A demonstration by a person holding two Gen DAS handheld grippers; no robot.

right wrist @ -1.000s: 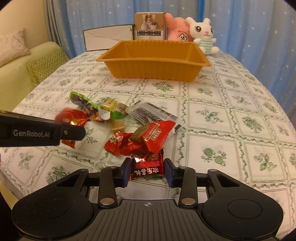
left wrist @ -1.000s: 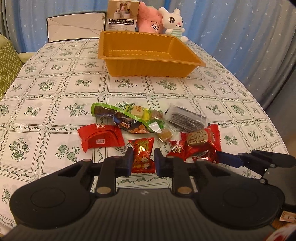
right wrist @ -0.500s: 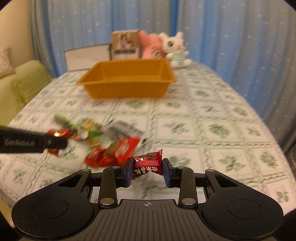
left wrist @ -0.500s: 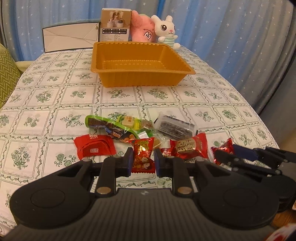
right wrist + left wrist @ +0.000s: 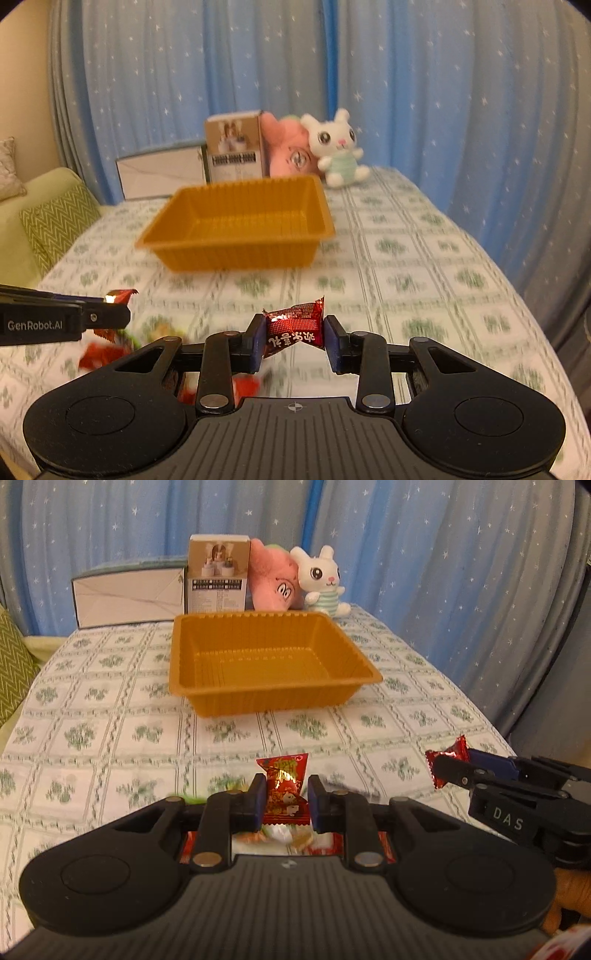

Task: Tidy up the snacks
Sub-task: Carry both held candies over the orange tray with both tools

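My left claw (image 5: 283, 801) is clenched on a red snack packet (image 5: 285, 786), held above the desk (image 5: 110, 738). My right claw (image 5: 294, 341) grips a dark red candy (image 5: 295, 326), both short of the orange tray (image 5: 273, 664).

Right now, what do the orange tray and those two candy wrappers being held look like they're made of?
The orange tray looks like thin moulded plastic: ribbed walls, slight sheen. The dark red candy in the right gripper seems to be wrapped in metallic foil film: crinkled, with bright glints. The red printed packet in the left gripper looks like glossy plastic film, possibly foil-lined; I can't be sure.
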